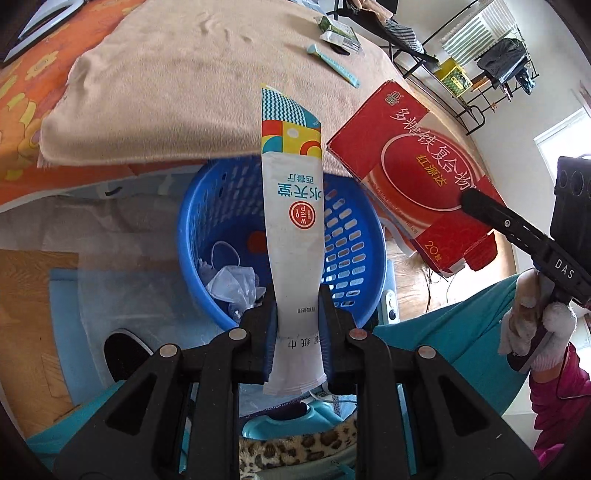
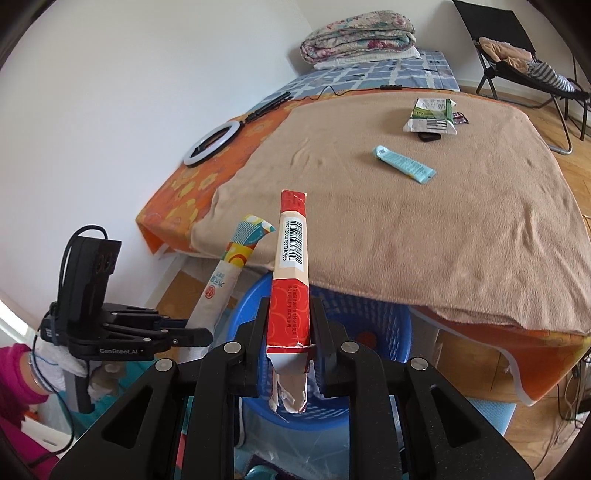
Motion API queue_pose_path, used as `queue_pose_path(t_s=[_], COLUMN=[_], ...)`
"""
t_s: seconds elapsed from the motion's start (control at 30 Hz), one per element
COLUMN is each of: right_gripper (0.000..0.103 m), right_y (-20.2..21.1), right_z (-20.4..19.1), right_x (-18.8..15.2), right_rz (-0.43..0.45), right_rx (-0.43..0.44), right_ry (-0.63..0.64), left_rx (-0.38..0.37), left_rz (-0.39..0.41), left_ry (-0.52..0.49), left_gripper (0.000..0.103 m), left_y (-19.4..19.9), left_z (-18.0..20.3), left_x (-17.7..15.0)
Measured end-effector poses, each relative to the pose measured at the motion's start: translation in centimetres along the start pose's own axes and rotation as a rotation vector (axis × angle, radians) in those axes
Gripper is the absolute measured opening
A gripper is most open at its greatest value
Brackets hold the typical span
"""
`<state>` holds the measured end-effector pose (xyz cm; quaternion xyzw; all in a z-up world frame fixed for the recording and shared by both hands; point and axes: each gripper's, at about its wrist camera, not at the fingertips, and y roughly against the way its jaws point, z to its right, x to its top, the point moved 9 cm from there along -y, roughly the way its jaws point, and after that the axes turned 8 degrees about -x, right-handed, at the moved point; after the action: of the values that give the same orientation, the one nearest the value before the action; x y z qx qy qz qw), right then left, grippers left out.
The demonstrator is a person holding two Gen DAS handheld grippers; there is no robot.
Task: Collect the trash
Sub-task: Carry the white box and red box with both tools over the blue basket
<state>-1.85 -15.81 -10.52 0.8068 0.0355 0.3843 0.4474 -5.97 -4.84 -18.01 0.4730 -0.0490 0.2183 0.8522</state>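
Observation:
My left gripper [image 1: 297, 295] is shut on a white tissue packet [image 1: 293, 206] with a colourful end, held upright over the blue plastic basket [image 1: 362, 236]. The basket holds crumpled clear plastic [image 1: 232, 284]. My right gripper [image 2: 290, 306] is shut on a flattened red carton [image 2: 291, 266], held above the same basket [image 2: 373, 321]. The red carton also shows in the left wrist view [image 1: 410, 173], and the tissue packet in the right wrist view [image 2: 225, 273]. A light blue tube [image 2: 404, 163] and a green and white wrapper [image 2: 432, 116] lie on the tan blanket [image 2: 424, 229].
The bed edge overhangs the basket. A ring light [image 2: 212, 144] lies on the orange sheet by the wall. A folded quilt [image 2: 358, 35] sits at the bed's far end. A black folding chair [image 2: 517, 55] stands on the wooden floor at the right.

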Motion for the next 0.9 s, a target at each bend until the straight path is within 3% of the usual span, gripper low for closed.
queue_pose_path(t_s=[0.37, 0.9], right_gripper=[0.017, 0.017], right_y=[-1.7, -5.8], right_z=[-0.1, 1.1], right_x=[-4.3, -7.2], right_rz=[-0.081, -0.212], right_rx=[-0.018, -0.061], right_ry=[0.012, 0.021], left_rx=[0.001, 0.012], left_rz=[-0.105, -0.160], left_ry=[0.026, 0.074], left_gripper=[0.019, 0.019], left_y=[-3.2, -5.6], left_z=[-0.2, -1.4], left_x=[-3.9, -3.2])
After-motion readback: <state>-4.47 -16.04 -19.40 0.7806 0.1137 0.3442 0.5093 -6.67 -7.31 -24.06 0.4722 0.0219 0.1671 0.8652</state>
